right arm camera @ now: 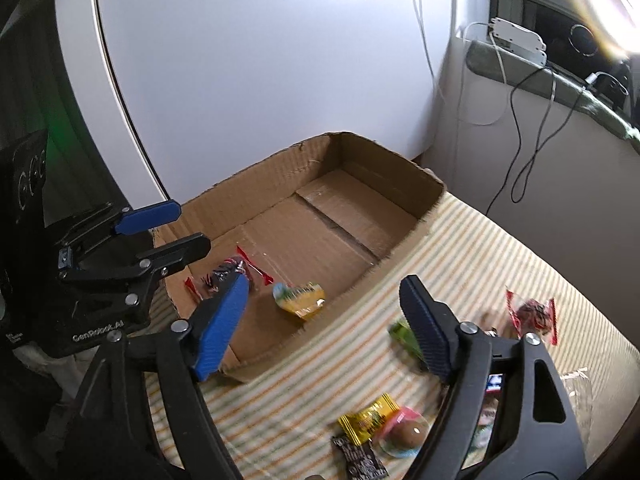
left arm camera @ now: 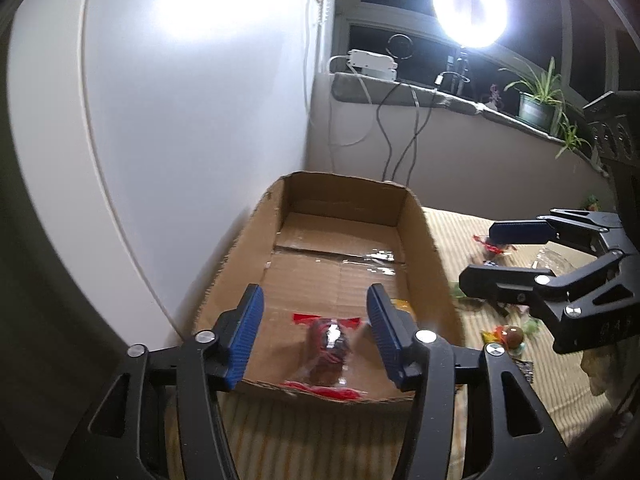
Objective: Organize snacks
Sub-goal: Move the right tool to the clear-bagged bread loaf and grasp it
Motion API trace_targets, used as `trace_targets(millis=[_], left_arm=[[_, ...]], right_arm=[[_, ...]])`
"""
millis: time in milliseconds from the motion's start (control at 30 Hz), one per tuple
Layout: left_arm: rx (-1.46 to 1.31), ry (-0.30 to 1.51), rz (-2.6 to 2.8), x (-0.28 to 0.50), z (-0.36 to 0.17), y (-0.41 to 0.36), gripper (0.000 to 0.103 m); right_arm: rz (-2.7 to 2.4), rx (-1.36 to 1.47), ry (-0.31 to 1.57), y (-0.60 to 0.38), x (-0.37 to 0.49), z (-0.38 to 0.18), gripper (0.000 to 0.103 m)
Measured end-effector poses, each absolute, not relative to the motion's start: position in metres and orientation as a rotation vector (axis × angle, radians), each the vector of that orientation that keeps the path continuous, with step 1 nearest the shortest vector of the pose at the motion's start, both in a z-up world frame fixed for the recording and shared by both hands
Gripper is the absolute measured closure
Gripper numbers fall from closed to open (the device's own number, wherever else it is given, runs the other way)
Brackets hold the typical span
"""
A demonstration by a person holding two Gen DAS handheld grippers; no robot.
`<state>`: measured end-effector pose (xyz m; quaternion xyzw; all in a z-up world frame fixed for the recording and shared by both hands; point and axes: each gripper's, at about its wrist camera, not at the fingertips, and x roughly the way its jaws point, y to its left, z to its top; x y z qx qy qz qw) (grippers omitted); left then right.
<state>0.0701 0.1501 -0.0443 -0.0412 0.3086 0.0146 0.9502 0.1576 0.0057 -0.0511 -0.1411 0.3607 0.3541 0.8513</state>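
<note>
Left gripper (left arm camera: pixel 316 332) hangs over the cardboard box (left arm camera: pixel 424 240) — fingers apart, empty. A red-wrapped snack (left arm camera: pixel 330 346) lies at the box's near edge. Right gripper (right arm camera: pixel 324 320) — fingers spread too.

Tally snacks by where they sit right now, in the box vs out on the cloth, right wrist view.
In the cardboard box: 2 (red-ended candy, yellow packet).
On the striped cloth: at least 6; some hidden behind the right tongs.
Total: at least 8.
</note>
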Motion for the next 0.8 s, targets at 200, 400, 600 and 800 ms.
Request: trace_targets(millis=[200,400,600,800], left_arm=[[-0.094,0.612,-0.002,0.063,-0.037,0.127,0.027],[-0.105,0.622,-0.068,0.059,-0.035,0.094,0.026],[-0.118,0.658,-0.156,0.064,-0.039,0.052,0.026],[-0.132,0.698,-0.249,0.072,-0.045,0.009,0.026]], right_arm=[[0.695,-0.287,0.755,-0.022,0.155,-0.047,0.012],[0.633,-0.267,0.747,-0.061,0.153,-0.042,0.005],[0.550,-0.263,0.756,-0.110,0.161,-0.043,0.004],[0.494,-0.198,0.815,-0.167,0.183,-0.050,0.004]])
